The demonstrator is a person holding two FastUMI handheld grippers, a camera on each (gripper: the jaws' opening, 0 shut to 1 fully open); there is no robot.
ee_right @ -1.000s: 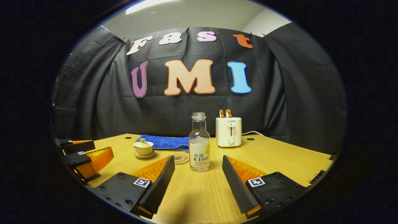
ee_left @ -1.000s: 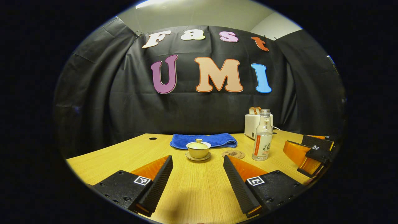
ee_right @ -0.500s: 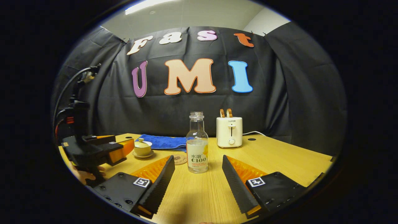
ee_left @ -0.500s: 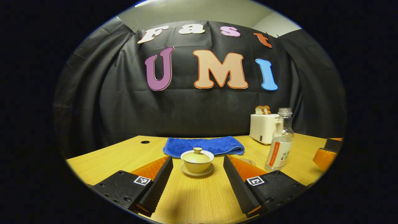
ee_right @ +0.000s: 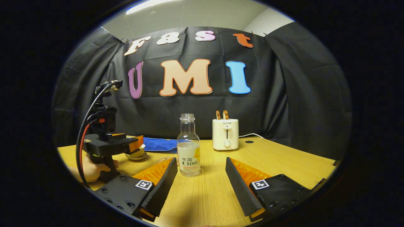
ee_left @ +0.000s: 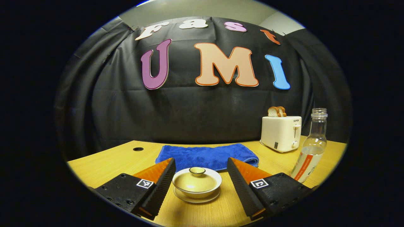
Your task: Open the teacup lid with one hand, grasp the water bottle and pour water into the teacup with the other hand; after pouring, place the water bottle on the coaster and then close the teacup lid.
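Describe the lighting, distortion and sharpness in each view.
Left gripper view: fisheye bends the table edge into a curve and leans the bottle; dim, warm light, teacup sharp. Right gripper view: a bright ceiling light strip glares at the top; bottle and toaster crisp, edges darken.

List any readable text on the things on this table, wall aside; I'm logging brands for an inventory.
"SUPOR": on the toaster, on its front above the lever.
Water bottle: its label carries print, but I don't read labels off.
Teacup and towel: no text.
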